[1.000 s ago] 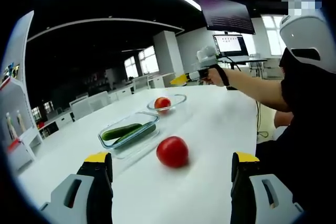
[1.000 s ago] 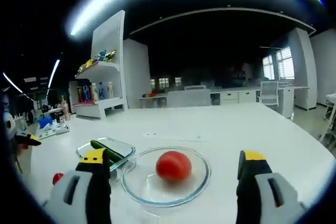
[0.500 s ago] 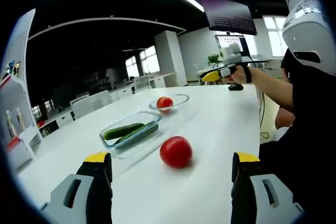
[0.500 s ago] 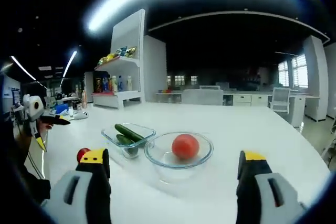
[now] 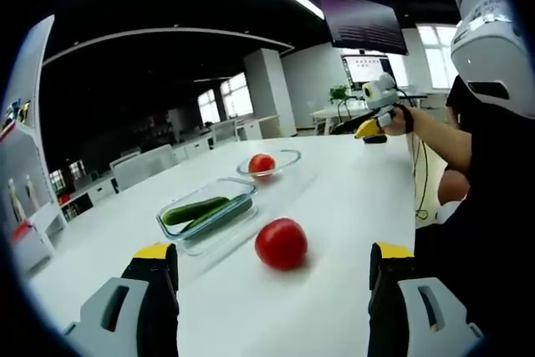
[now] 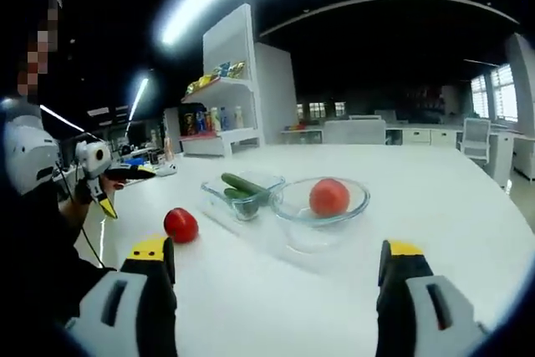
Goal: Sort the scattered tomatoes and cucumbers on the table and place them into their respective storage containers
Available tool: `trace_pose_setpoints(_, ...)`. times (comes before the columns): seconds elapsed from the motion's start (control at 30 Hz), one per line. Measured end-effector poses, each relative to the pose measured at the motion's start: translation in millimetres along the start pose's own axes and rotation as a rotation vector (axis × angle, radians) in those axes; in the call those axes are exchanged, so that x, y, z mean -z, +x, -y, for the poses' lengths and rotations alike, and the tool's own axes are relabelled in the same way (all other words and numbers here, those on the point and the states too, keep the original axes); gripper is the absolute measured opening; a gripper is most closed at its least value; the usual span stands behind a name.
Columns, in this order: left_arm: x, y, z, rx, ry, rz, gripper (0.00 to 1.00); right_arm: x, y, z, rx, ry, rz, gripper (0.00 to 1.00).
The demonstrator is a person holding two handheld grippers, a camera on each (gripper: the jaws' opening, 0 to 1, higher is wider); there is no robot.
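One tomato (image 5: 281,242) lies loose on the white tabletop (image 5: 351,198), just in front of my left tongs (image 5: 273,277), which are spread wide with nothing between them. Near it stands the box (image 5: 206,214) with two cucumbers (image 5: 194,209) inside, and behind that the round glass bowl (image 5: 267,163) that already holds a second tomato (image 5: 262,164). My right tongs (image 6: 279,269) are also spread and empty, held well apart from the fruit, and from their view I see the same loose tomato (image 6: 180,225) to the left of the box (image 6: 242,194) and the bowl (image 6: 327,205). I judge that the step in hand is to pick this last tomato with the left tongs. To do it well I would bring the tongs low and level, so the jaws pass on both sides of its widest part, and press gently, because it is round, smooth and can roll away. Then I would lift it over the box and lower it into the bowl beside the other one, not drop it.
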State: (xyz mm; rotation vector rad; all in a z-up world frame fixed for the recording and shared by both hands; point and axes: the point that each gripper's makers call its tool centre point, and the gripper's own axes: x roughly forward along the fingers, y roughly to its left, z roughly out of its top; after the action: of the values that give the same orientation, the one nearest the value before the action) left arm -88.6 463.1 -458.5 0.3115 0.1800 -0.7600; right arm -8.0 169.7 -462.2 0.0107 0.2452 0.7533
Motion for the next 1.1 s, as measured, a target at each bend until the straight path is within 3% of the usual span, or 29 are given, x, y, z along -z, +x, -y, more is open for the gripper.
trace_pose_setpoints(0.43,-0.1,-1,-1.2,-0.003,0.003,-0.002,0.94,3.9,10,-9,-0.015,-0.026,-0.012,0.97)
trace_pose_setpoints(0.87,1.4,-4,-1.7,-0.013,-0.002,-0.002,0.94,14.2,35,-48,-0.135,-0.087,-0.072,0.94)
trace_pose_setpoints(1.1,0.2,-6,-2.1,-0.019,0.001,0.001,0.94,13.6,64,-78,-0.206,-0.143,-0.095,0.92)
